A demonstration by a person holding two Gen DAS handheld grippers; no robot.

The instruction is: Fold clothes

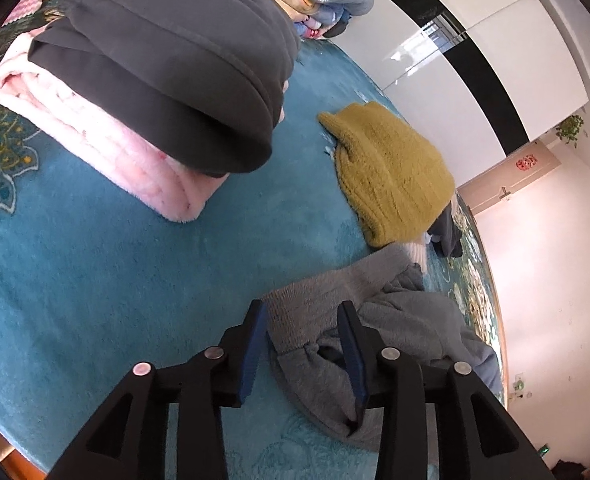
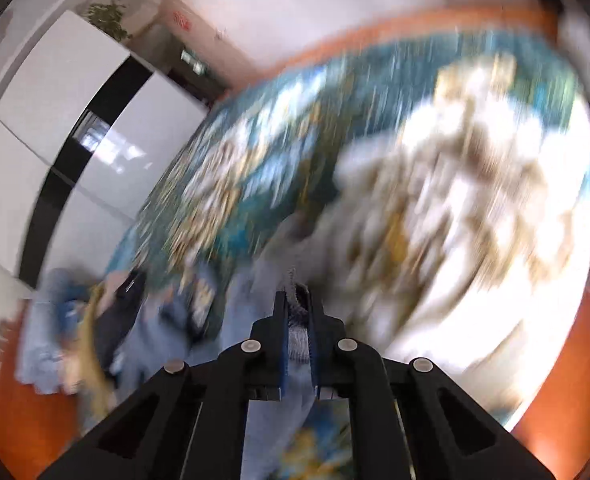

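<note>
Pink folded blanket [image 1: 95, 136] under dark grey folded garment [image 1: 175, 60], on teal carpet [image 1: 95, 280]; olive sweater [image 1: 391, 172] beyond. Left hand-held gripper [image 1: 303, 316]: jaws apart over grey sweatshirt [image 1: 375, 320]. Right hand-held gripper [image 2: 297, 304]: clamped on grey fabric [image 2: 297, 336]; view blurred.

Glossy white wardrobe [image 1: 447, 92] w/ black stripe, pale pink wall [image 1: 551, 264].

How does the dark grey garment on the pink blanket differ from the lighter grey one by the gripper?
The dark grey garment is charcoal, neatly folded and stacked on the pink blanket. The light grey garment is paler, crumpled and lies directly on the teal carpet, between the open left gripper fingers. Both look like thick, soft fabric.
</note>
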